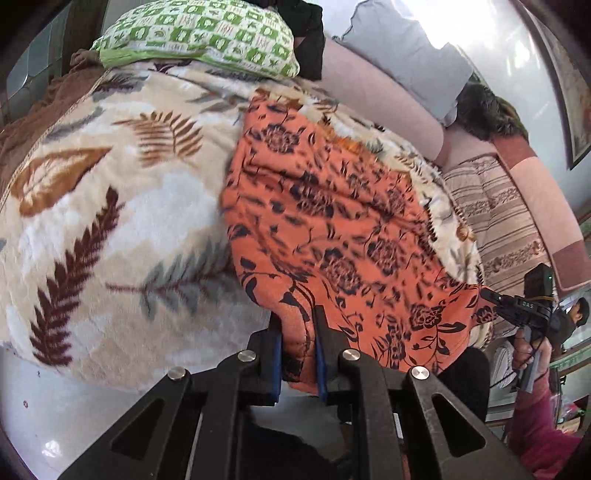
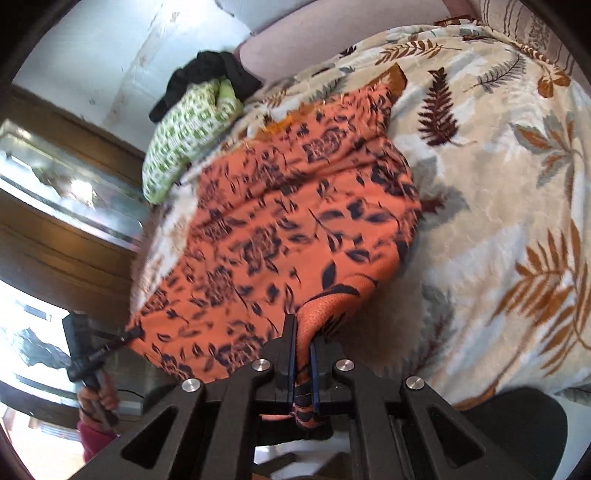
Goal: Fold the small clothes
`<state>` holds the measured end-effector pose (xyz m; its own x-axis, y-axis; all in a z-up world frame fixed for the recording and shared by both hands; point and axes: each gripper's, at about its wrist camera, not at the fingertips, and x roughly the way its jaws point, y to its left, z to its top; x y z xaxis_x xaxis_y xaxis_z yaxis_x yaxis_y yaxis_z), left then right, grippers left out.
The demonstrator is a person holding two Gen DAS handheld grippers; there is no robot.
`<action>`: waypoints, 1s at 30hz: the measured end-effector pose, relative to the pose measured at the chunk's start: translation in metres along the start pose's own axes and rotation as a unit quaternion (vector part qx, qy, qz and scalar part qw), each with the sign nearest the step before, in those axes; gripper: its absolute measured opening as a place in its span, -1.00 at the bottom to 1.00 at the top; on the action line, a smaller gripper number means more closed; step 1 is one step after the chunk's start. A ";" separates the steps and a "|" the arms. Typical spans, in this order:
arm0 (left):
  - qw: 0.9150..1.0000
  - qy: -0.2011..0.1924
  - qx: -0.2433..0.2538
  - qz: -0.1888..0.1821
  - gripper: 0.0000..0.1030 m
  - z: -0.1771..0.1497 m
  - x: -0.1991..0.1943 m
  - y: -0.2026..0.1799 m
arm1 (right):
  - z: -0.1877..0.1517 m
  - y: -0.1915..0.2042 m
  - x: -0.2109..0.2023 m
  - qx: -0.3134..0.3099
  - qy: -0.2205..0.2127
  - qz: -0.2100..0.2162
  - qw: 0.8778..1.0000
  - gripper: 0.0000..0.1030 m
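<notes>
An orange garment with a dark flower print [image 1: 332, 206] lies on a leaf-patterned blanket [image 1: 110, 206], and its near edge is lifted. My left gripper [image 1: 297, 318] is shut on one near corner, with cloth bunched between the blue pads. At the far right of the left wrist view, my right gripper [image 1: 491, 297] pinches the other near corner. In the right wrist view the same garment [image 2: 295, 221] stretches away from my right gripper [image 2: 302, 332], which is shut on a fold of it. There my left gripper [image 2: 135, 332] grips the corner at the left, held by a hand [image 2: 101, 397].
A green-and-white pillow [image 1: 199, 35] and a black garment [image 2: 207, 70] lie at the blanket's far end. A pink sofa back [image 1: 388, 96] and a striped cushion [image 1: 495, 218] border the blanket. A wooden cabinet with glass [image 2: 66, 192] stands at the left.
</notes>
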<state>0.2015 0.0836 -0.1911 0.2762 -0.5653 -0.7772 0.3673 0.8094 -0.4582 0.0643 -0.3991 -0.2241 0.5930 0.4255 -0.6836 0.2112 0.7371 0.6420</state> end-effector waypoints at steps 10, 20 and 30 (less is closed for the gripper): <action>0.999 -0.027 -0.037 0.002 -0.72 0.186 0.044 0.008 | 0.169 -0.017 0.023 0.063 -0.089 0.021 0.994 -0.88; 0.968 -0.061 -0.245 -0.003 -0.65 0.261 0.219 0.112 | 0.279 -0.141 0.149 0.245 -0.118 0.029 0.962 -0.83; 0.935 -0.251 -0.251 0.014 0.08 0.231 0.145 0.097 | 0.254 -0.142 0.078 0.214 -0.284 0.050 0.933 0.64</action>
<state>0.4823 0.0437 -0.2487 0.7079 -0.4446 -0.5488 -0.0736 0.7264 -0.6833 0.2781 -0.6040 -0.2798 0.9170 0.0445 -0.3965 0.3517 0.3791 0.8559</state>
